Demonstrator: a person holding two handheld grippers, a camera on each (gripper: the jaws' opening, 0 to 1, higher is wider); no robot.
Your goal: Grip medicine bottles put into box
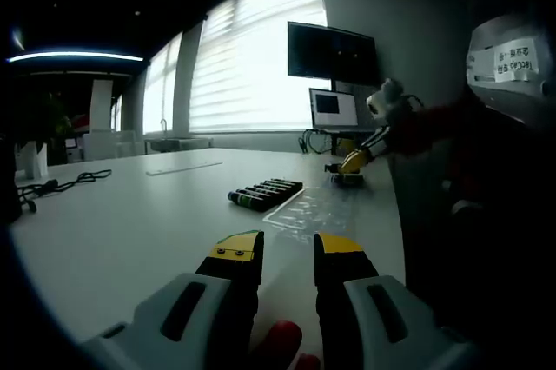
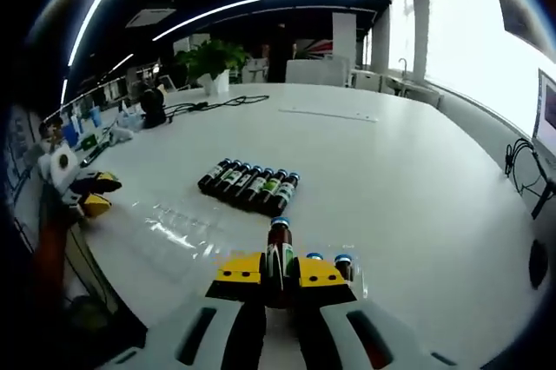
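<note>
A wide white tabletop carries everything. At its far edge in the left gripper view stand a dark wall screen and a smaller monitor, at about one o'clock. In the right gripper view a potted plant sits at eleven o'clock and a black cable trails beside it.

A clear plastic box tray lies flat on the tabletop, at about ten o'clock from the right gripper. Just beyond it, at twelve o'clock, a row of dark medicine bottles lies side by side, touching one another.

The right gripper's fingers are clamped on one bottle — blue cap pointing away, dark body between the yellow pads. Two more blue-capped bottles rest just beside it at three o'clock.

The left gripper hovers low over bare tabletop, its fingers apart with nothing between them — the bottle row sits at twelve o'clock, well apart. The right gripper also appears in the left gripper view, at two o'clock.
</note>
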